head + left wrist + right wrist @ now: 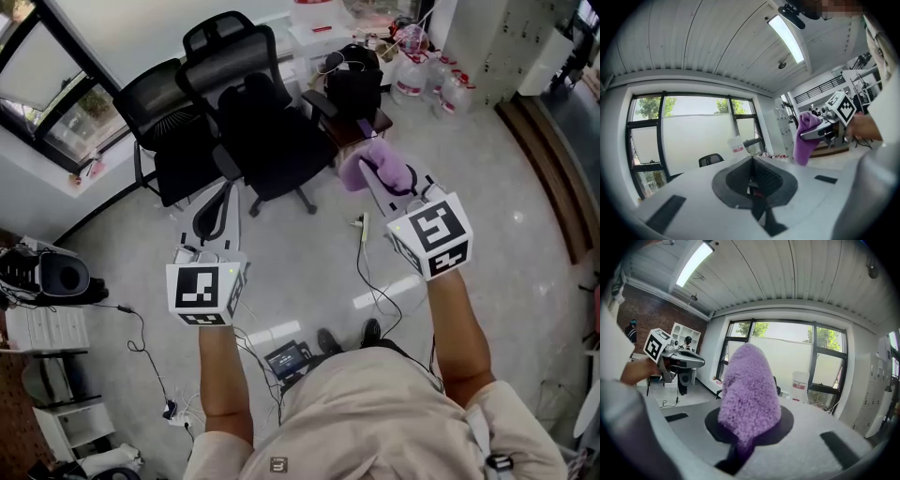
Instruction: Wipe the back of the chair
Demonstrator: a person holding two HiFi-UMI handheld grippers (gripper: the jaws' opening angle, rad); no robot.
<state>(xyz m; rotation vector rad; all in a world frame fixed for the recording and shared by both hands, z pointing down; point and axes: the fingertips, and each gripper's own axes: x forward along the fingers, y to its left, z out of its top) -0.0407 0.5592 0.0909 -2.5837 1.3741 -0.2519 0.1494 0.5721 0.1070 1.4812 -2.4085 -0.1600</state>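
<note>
**Black high-backed office chair well ahead of the cloth**

The left gripper, white plastic with dark ribbed pads, has its jaws pressed together on nothing. The chair stands beyond and between both gripper tips, its seat turned toward the person, with a second black mesh chair just beside it. The right gripper pinches a fluffy purple microfibre cloth that drapes over its tip. By my judgement the step is the approach: reach the backrest, lay the soft pile flat, and stroke downward. The empty gripper could steady the swivelling, castored frame.
</note>
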